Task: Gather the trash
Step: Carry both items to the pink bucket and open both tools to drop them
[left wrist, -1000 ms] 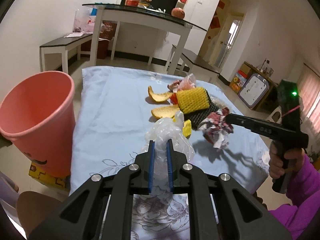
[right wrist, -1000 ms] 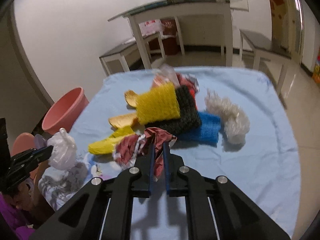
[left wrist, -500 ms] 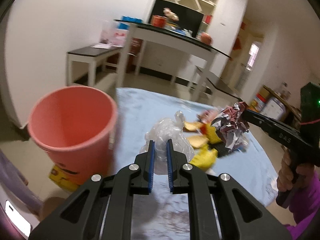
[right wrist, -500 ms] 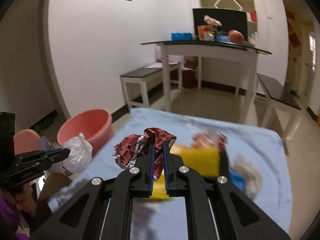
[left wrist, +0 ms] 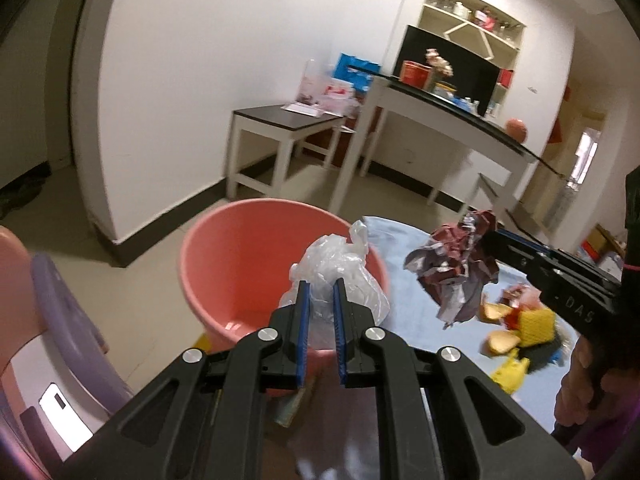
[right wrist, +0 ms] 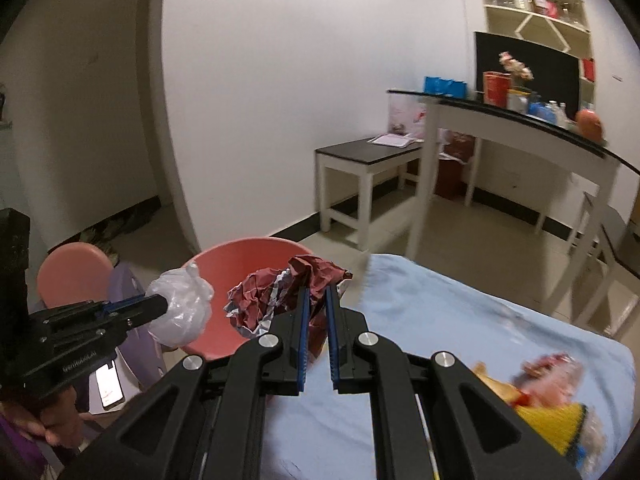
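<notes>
My left gripper (left wrist: 319,286) is shut on a crumpled clear plastic bag (left wrist: 336,266) and holds it over the near rim of the pink bin (left wrist: 244,248). My right gripper (right wrist: 316,294) is shut on a crumpled dark red wrapper (right wrist: 280,298), held in the air just beside the bin (right wrist: 248,256), above the table's left edge. The wrapper (left wrist: 456,264) and the right gripper show at the right of the left wrist view. The bag (right wrist: 182,308) and the left gripper show at the left of the right wrist view.
The table has a light blue cloth (right wrist: 440,320). More trash lies on it: yellow sponges and peels (left wrist: 520,328). A pink and purple stool (left wrist: 48,320) stands left of the bin. White benches (left wrist: 280,136) and a tall table stand behind.
Both grippers have swung left from over the table toward the pink bin, each carrying its piece of trash. The bin now sits right under the plastic bag.
</notes>
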`<action>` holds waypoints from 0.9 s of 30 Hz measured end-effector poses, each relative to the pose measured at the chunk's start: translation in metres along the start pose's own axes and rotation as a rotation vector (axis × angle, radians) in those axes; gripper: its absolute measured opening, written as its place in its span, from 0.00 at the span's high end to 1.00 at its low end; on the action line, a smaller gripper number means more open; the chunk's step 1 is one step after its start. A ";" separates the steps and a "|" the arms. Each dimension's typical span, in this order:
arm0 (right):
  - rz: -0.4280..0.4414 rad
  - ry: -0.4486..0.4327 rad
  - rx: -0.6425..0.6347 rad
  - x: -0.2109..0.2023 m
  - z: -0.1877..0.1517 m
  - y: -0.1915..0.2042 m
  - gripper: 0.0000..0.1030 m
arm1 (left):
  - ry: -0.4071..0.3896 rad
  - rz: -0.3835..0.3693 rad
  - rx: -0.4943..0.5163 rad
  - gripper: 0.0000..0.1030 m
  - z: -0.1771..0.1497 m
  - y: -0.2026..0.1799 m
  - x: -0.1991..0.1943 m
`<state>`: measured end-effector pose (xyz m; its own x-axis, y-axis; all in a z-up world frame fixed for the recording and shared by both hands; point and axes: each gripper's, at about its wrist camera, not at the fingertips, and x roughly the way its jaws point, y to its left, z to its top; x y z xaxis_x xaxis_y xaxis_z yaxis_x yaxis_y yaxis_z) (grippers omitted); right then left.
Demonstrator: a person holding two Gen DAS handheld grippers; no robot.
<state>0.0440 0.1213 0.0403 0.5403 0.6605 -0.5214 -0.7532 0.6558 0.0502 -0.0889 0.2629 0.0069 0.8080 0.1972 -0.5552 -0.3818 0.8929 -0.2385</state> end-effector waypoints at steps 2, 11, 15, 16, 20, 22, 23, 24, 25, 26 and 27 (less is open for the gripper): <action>0.007 0.017 -0.012 0.019 0.005 0.009 0.93 | 0.005 0.022 -0.002 0.90 0.002 0.006 0.005; 0.042 0.096 0.015 0.074 0.008 0.025 0.92 | 0.064 0.076 0.013 0.89 0.006 0.021 0.035; 0.051 0.121 0.021 0.085 0.005 0.024 0.91 | 0.073 0.095 0.029 0.89 0.005 0.020 0.043; 0.051 0.125 0.023 0.088 0.004 0.024 0.91 | 0.075 0.100 0.031 0.89 0.006 0.021 0.045; 0.056 0.133 0.038 0.094 0.004 0.019 0.88 | 0.086 0.094 0.015 0.83 0.008 0.025 0.050; 0.063 0.136 0.042 0.097 0.005 0.018 0.86 | 0.086 0.094 0.008 0.76 0.008 0.027 0.050; 0.064 0.135 0.045 0.097 0.004 0.017 0.81 | 0.085 0.094 0.002 0.74 0.009 0.028 0.050; 0.065 0.134 0.048 0.097 0.005 0.017 0.72 | 0.085 0.091 -0.005 0.70 0.010 0.029 0.049; 0.066 0.131 0.053 0.097 0.005 0.016 0.69 | 0.084 0.091 -0.011 0.68 0.011 0.029 0.049; 0.066 0.126 0.058 0.096 0.006 0.015 0.65 | 0.082 0.090 -0.012 0.67 0.012 0.030 0.049; 0.068 0.123 0.060 0.095 0.006 0.015 0.65 | 0.082 0.089 -0.014 0.66 0.013 0.030 0.048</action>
<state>0.0861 0.1958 -0.0034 0.4356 0.6569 -0.6154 -0.7611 0.6338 0.1378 -0.0554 0.3041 -0.0168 0.7316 0.2411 -0.6376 -0.4568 0.8677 -0.1961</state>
